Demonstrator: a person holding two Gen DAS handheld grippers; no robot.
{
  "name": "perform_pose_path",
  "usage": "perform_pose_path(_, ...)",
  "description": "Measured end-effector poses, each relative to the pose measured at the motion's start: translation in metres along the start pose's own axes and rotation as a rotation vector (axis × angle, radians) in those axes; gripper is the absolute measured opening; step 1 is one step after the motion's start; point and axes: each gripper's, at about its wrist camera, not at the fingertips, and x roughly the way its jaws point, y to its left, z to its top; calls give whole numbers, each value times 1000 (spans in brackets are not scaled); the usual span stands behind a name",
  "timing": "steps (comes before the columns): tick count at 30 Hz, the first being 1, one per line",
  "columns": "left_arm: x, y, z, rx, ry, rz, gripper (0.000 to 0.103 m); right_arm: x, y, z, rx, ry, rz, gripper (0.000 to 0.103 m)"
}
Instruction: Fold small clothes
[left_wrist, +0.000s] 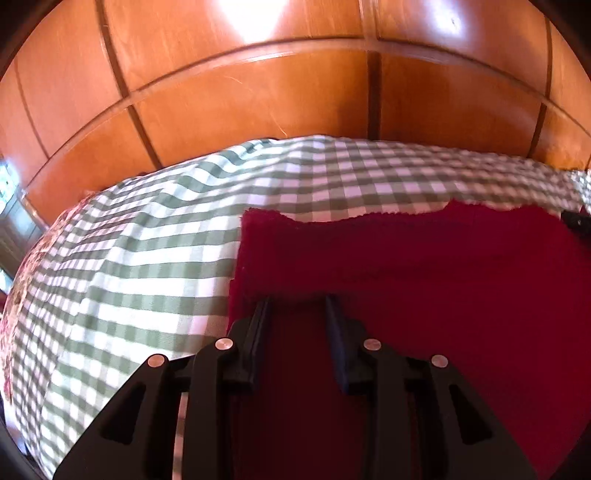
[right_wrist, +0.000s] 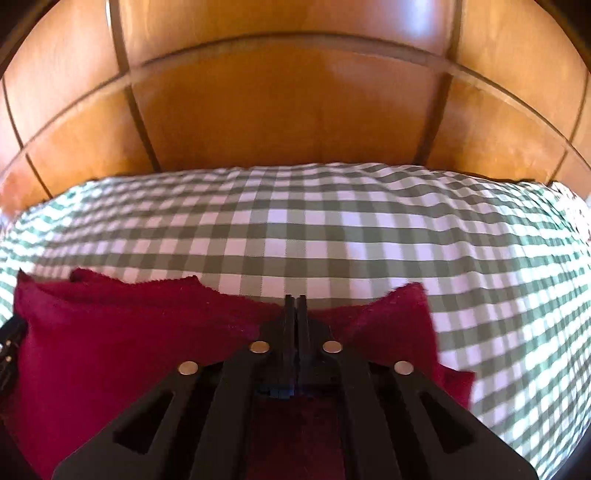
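One red cloth (left_wrist: 424, 266): left gripper (left_wrist: 299, 301) apart, right gripper (right_wrist: 295, 299) clamped on it.

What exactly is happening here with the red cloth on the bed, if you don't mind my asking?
A person with a handheld gripper in each hand is folding a dark red cloth on a green-and-white checked bedspread, in front of a wooden panelled wall. The right gripper is shut on the cloth's far edge. The left gripper is open, its fingertips tucked under a folded layer of the cloth. The fold looks partly done, not finished.
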Motion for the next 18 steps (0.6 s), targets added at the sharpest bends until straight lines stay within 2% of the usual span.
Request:
perform_pose_path(1,-7,2,1,-8,-11,-2,37,-10,-2,-1,7,-16,7,39)
perform_pose_path(2,-17,4,-1,-20,-27,-9,40,-20,-4,-2,13,-40,19,73)
perform_pose_path(3,-24,5,-2,-31,-36,-18,40,-32,-4,-4,20,-71,21,82)
perform_pose_path(4,-32,6,-3,-42,-45,-32,41,-44,-5,-8,24,-109,20,82)
perform_pose_path(6,-46,7,-6,-57,-61,-54,42,-61,-4,-14,15,-127,46,82)
perform_pose_path(10,-69,6,-15,-61,-93,-83,45,-83,2,-40,15,-115,82,82)
perform_pose_path(13,-78,11,-21,-68,-100,-103,48,-91,3,-64,12,-94,65,82)
perform_pose_path(18,-93,23,-37,-84,-103,-110,50,-105,-19,-97,107,-77,47,82)
